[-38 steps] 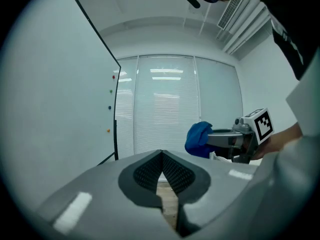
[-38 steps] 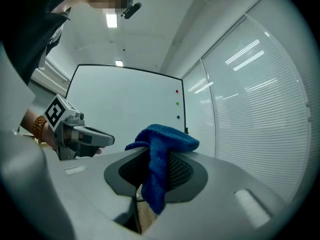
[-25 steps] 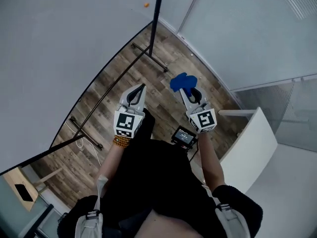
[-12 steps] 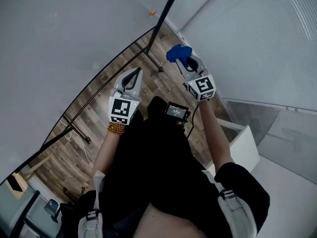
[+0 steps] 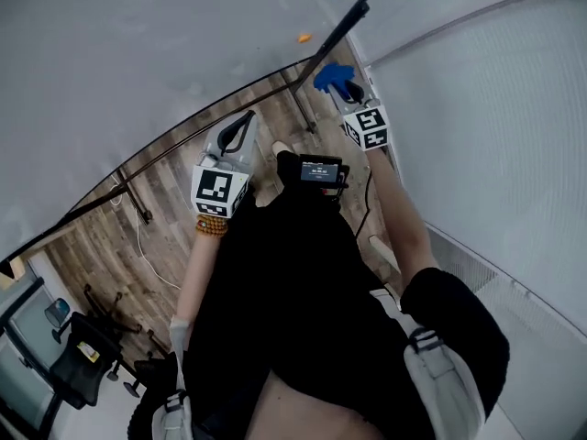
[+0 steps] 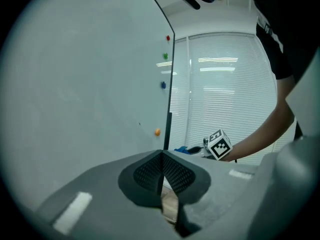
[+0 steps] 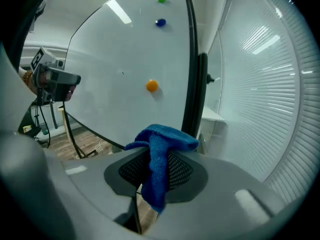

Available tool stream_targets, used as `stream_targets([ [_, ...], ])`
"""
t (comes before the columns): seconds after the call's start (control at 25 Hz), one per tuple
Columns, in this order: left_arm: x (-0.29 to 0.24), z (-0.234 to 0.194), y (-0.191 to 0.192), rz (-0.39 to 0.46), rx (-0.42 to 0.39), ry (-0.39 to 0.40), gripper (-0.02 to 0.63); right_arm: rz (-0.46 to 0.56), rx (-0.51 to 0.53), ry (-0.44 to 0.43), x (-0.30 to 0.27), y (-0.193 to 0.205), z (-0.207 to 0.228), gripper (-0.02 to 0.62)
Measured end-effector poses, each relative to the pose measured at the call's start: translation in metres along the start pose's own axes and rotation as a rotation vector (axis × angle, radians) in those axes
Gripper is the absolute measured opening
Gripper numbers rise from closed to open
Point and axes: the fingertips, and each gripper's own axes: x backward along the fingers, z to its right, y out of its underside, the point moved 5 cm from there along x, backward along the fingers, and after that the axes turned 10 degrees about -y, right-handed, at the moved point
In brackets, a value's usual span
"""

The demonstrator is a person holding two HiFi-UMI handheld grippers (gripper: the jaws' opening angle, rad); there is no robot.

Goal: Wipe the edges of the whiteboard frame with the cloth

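Left claw is pressed together on nothing, low beside the white whiteboard panel, much as 1 s ago. Right claw, pinching the crumpled blue terry cloth, has risen toward the black vertical whiteboard frame edge. The cloth looks just beside it, contact unclear. Wiping probably about to start.

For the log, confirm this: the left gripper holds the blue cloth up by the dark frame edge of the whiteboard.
Wrong gripper. The right gripper holds the blue cloth up by the dark frame edge of the whiteboard; the right gripper view shows it pinched between the jaws. The left gripper is shut on nothing.
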Motion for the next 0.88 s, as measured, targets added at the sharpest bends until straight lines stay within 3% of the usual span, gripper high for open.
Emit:
stream_targets([
  [0.2, -0.015, 0.011, -0.017, 0.014, 0.042, -0.084, 0.001, -0.145, 0.049, -0.102, -0.03, 0.026, 0.043, 0.11],
  [0.4, -0.022, 0.022, -0.013, -0.014, 0.073, -0.179, 0.002, -0.208, 0.058, -0.191, -0.055, 0.043, 0.068, 0.11],
  [0.56, -0.022, 0.024, -0.012, -0.012, 0.087, -0.232, 0.002, -0.231, 0.038, -0.25, -0.075, 0.053, 0.075, 0.112],
  [0.88, 0.008, 0.008, -0.011, -0.038, 0.119, -0.331, 0.002, -0.251, 0.071, -0.309, -0.095, 0.037, 0.066, 0.11],
])
